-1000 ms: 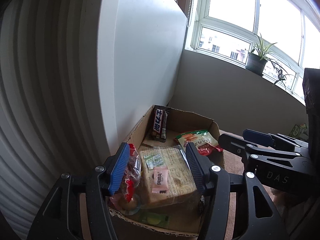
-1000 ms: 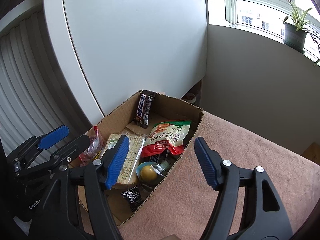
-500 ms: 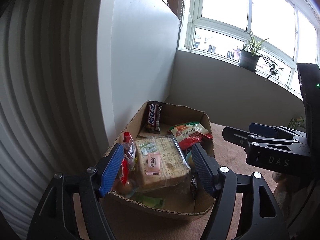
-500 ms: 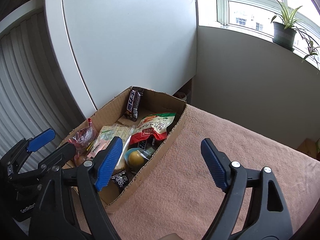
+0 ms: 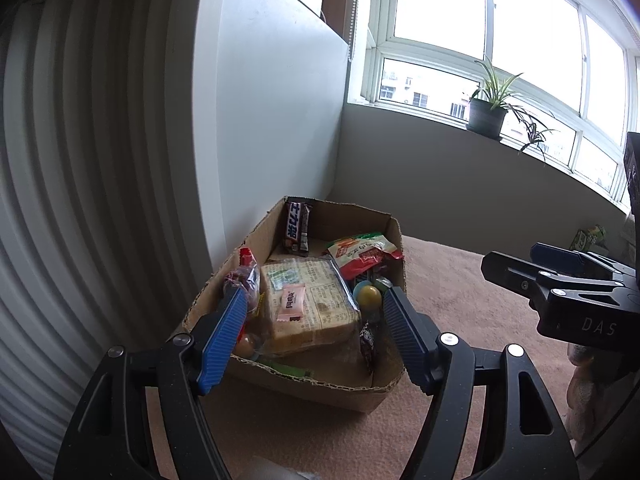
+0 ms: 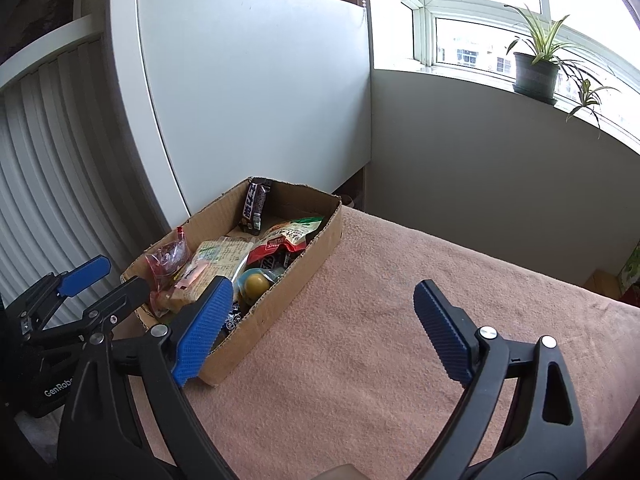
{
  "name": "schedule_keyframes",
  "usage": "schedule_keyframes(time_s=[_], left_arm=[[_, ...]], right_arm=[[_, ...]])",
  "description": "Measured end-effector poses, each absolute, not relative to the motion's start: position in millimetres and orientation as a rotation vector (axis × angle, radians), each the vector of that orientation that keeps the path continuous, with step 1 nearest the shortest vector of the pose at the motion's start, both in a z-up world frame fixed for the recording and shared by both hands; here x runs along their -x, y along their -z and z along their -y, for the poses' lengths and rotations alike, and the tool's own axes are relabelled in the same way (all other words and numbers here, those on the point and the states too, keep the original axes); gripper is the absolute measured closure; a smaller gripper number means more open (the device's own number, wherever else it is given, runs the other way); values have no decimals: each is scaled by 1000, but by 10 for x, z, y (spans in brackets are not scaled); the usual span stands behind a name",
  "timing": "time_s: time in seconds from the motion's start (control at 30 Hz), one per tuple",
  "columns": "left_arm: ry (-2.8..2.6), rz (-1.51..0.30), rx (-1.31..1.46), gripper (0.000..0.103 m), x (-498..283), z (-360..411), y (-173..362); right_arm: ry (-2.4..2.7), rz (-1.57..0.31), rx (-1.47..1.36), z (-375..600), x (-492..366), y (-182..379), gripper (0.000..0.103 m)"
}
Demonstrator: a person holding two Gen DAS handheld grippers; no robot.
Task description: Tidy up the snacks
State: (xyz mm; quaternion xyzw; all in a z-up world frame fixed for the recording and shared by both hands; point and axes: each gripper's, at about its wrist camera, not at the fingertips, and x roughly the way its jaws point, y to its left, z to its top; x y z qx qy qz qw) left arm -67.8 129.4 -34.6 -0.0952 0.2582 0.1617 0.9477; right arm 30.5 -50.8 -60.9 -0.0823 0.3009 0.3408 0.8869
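Observation:
An open cardboard box [image 5: 304,392] sits on a pink cloth at the table's left end. It holds a dark chocolate bar [image 5: 297,229] leaning on the far wall, a wrapped bread pack [image 5: 320,300] with a small pink packet [image 5: 291,302] on top, a red-green pouch [image 5: 362,252], a yellow-blue egg [image 5: 368,296] and a clear red bag [image 5: 244,280]. My left gripper [image 5: 312,294] is open in front of the box with nothing between its pads. My right gripper [image 6: 322,286] hangs over the cloth beside the box [image 6: 288,304], its jaws opening and empty.
The pink cloth [image 6: 380,320] stretches right of the box. A white cabinet panel [image 5: 260,120] and a ribbed white surface [image 5: 80,200] rise close behind and left of it. A potted plant [image 5: 486,118] stands on the windowsill. A green carton [image 5: 588,238] sits far right.
Both grippers have backed away from the box and their jaws have spread wider. The right gripper has drifted right, over bare cloth. The snacks in the box lie as before.

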Motion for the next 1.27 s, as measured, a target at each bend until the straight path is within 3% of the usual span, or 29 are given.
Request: schedule_keyframes(time_s=[0.07, 0.13, 0.17, 1.27], left_arm=[[-328, -529, 191, 32, 684, -1264, 348], [-331, -536, 192, 21, 691, -1237, 349], [-335, -538, 192, 20, 697, -1223, 348], [-358, -505, 168, 20, 762, -1112, 319]], right_arm=[[-698, -609, 175, 561, -246, 610, 4], [-672, -579, 186, 606, -177, 625, 1], [-663, -566, 194, 620, -149, 635, 0], [-610, -561, 235, 716, -148, 709, 0]])
